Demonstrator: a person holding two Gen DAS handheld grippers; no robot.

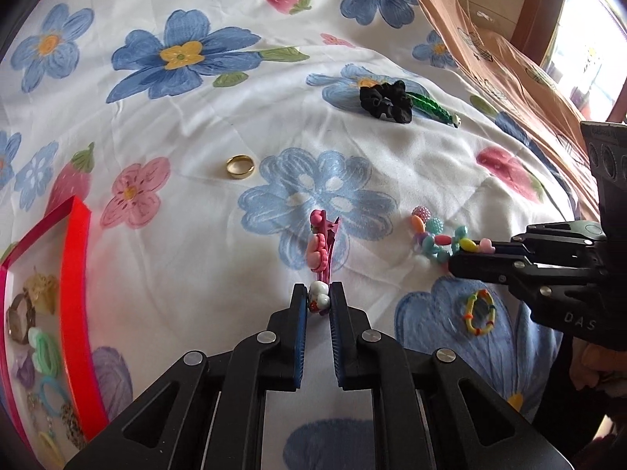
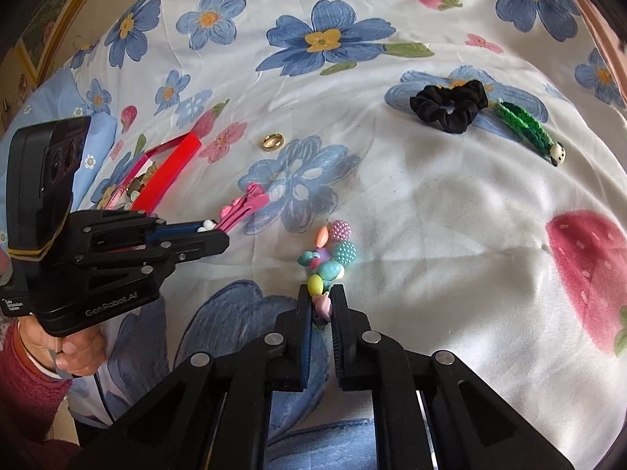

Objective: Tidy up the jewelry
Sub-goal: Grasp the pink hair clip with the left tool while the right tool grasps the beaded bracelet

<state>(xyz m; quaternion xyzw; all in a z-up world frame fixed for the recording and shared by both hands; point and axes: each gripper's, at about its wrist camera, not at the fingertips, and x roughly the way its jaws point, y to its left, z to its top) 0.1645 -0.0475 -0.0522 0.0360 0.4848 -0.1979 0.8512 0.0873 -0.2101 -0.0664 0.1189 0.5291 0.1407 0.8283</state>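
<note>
Pink decorated hair clip (image 1: pixel 323 252): clamped by left gripper (image 1: pixel 318 301) fingers. Pastel beaded bracelet (image 2: pixel 327 262): pinched by right gripper (image 2: pixel 322 307) fingers, over floral bedspread (image 2: pixel 450 215).

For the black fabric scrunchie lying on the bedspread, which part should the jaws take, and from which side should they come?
Take the black fabric scrunchie on its near ruffled band, coming from above, one jaw in the centre hole and one outside. It lies flat and soft on the bedspread, so the edge gives little to pinch. The green braided clip crowds its right side.

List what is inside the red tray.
Through the red tray wall: green and blue hair ties, brownish and gold pieces, a chain. Blur and the wall hide the rest; the right wrist view shows only a sliver.
</note>
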